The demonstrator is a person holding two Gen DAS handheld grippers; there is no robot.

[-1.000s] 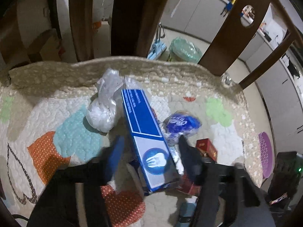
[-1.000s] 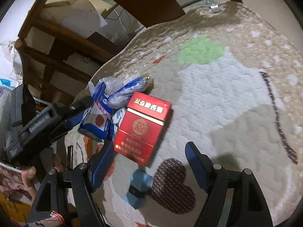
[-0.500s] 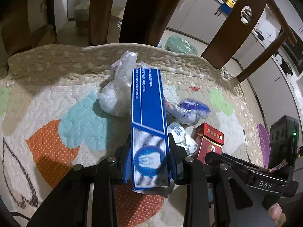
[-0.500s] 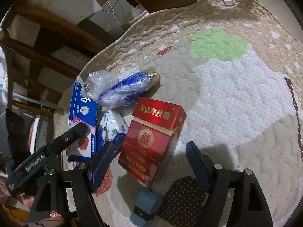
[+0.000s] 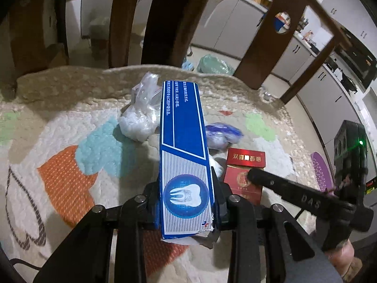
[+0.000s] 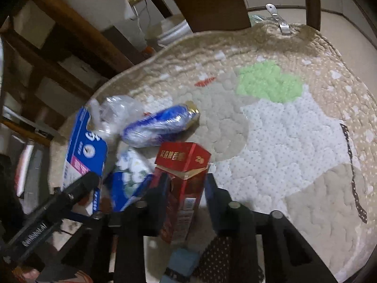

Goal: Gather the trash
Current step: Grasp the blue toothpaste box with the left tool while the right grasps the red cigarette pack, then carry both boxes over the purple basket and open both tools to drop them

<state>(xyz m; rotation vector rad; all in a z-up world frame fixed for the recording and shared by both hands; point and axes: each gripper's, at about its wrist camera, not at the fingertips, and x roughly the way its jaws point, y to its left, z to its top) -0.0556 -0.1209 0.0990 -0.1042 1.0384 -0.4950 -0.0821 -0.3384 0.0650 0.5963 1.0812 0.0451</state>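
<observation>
Trash (image 5: pixel 141 120) litters a quilted mat (image 5: pixel 70 141) among wooden chairs (image 5: pixel 259 54).

one toothpaste box (image 5: pixel 182 141), one red cigarette pack (image 6: pixel 186 172), two plastic bags (image 5: pixel 141 118), two hand-held grippers (image 5: pixel 186 202)

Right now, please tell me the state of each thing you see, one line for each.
left gripper: shut on toothpaste box
toothpaste box: gripped at its near end
right gripper: jaws closing, red cigarette pack between them
red cigarette pack: lid flap ajar
clear plastic bag: crumpled, on the mat
blue wrapper: crumpled, lying flat
</observation>
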